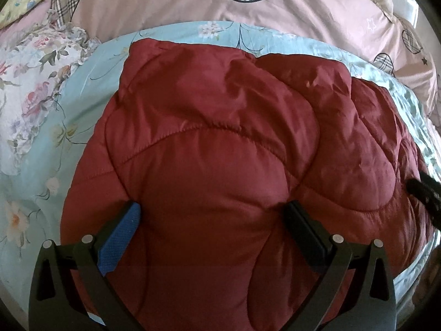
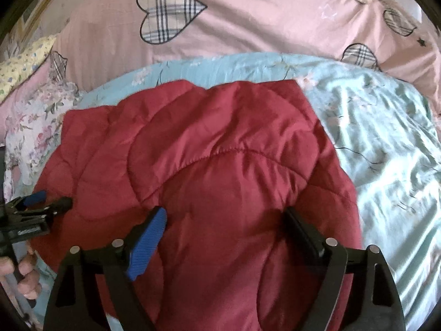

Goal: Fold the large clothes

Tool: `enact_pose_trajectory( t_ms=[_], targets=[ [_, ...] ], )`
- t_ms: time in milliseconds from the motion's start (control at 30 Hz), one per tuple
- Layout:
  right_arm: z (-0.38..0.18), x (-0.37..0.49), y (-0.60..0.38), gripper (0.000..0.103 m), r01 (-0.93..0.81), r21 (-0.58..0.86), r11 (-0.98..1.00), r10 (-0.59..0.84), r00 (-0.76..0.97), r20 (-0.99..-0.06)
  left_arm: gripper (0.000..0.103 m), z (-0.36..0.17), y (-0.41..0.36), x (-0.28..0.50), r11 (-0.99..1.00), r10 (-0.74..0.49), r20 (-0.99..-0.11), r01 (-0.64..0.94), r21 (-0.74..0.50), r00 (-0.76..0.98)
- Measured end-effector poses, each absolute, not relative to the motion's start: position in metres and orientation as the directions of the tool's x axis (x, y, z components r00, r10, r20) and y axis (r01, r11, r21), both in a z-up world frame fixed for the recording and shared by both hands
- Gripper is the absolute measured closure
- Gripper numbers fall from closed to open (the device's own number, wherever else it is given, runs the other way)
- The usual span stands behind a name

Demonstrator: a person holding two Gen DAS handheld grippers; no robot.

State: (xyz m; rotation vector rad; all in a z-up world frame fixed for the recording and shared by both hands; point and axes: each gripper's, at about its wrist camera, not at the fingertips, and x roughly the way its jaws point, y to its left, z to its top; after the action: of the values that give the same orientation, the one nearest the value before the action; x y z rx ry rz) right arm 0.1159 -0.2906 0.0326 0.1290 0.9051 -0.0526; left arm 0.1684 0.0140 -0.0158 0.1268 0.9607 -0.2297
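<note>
A dark red quilted puffer jacket [image 1: 220,138] lies folded in a thick bundle on a light blue floral sheet [image 1: 82,102]. It also shows in the right wrist view [image 2: 215,160]. My left gripper [image 1: 212,212] is open, its fingers spread wide over the jacket's near part, holding nothing. My right gripper [image 2: 223,218] is open too, spread over the jacket's near right part. The left gripper also shows at the left edge of the right wrist view [image 2: 52,201], at the jacket's left side. A black tip of the right gripper [image 1: 424,193] shows at the right edge of the left wrist view.
A pink duvet with plaid hearts [image 2: 220,27] lies behind the jacket. A floral pillow [image 1: 33,82] and a yellow one [image 1: 30,0] lie at the far left. Rumpled pale green sheet [image 2: 386,151] spreads to the right. A hand [image 2: 24,275] holds the left gripper.
</note>
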Motion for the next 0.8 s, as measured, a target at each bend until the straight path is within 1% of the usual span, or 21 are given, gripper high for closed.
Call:
enact_pose_trajectory(
  t_ms=[200,367,433,633,800],
  targets=[
    [0.011,0.113,-0.298,0.014,0.083,0.128,0.988,0.054,0.592,-0.804,0.0,-0.016,0.011,0.166,0.972,-0.121,-0.818,0.235,0.018,0.562],
    [0.022,0.106,-0.294,0.015,0.09,0.128,0.988,0.05,0.597,-0.801,0.0,-0.006,0.019,0.153,0.972,-0.135,-0.815,0.235,0.001,0.563],
    [0.031,0.095,-0.291,0.016,0.082,0.134,0.988,0.056,0.613,-0.788,0.0,-0.001,0.023,0.142,0.972,-0.137,-0.809,0.234,0.001,0.571],
    [0.052,0.057,-0.278,0.015,0.033,0.131,0.991,0.08,0.64,-0.764,0.0,0.005,0.036,0.102,0.972,-0.154,-0.807,0.236,-0.019,0.57],
    [0.054,0.027,-0.269,0.014,0.009,0.145,0.989,0.107,0.631,-0.769,0.0,0.005,0.043,0.066,0.97,-0.122,-0.804,0.241,0.028,0.583]
  ],
)
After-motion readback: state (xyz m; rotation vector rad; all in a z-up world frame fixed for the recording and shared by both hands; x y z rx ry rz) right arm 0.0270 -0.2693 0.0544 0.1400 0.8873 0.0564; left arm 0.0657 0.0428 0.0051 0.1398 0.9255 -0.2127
